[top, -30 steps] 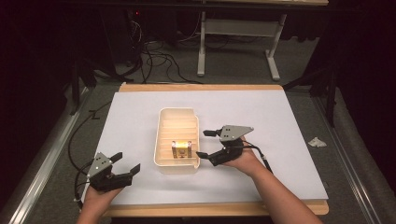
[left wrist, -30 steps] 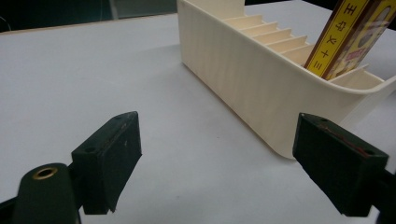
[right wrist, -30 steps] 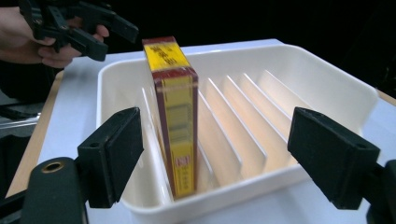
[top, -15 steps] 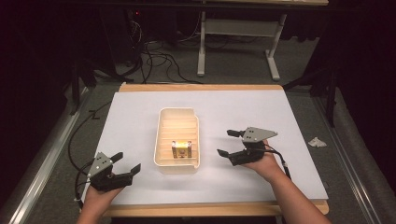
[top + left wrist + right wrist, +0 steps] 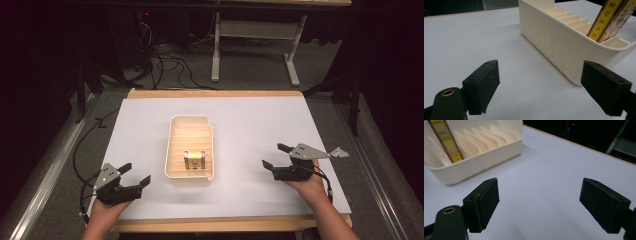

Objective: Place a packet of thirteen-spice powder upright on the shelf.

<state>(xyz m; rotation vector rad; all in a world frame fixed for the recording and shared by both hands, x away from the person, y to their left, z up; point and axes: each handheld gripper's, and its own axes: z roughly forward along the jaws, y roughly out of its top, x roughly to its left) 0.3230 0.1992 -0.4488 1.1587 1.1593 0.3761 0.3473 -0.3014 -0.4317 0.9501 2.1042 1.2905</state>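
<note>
A cream slotted tray (image 5: 172, 150) sits in the middle of the white table sheet. A flat yellow packet (image 5: 194, 159) stands on edge in one of the tray's near slots; it also shows as the packet (image 5: 614, 18) and the packet (image 5: 445, 138). My left gripper (image 5: 135, 175) rests at the near left of the sheet, open and empty, left of the tray (image 5: 564, 50). My right gripper (image 5: 276, 156) is open and empty at the near right, apart from the tray (image 5: 481, 162).
The white sheet (image 5: 250, 125) covers a wooden table. A small pale scrap (image 5: 339, 152) lies near the sheet's right edge. Beyond the far edge are cables (image 5: 165, 60) on the floor and a white table frame (image 5: 250, 40).
My right gripper has drawn back from the tray, moving right and toward the near edge. The packet stays in the tray. The left gripper has not moved.
</note>
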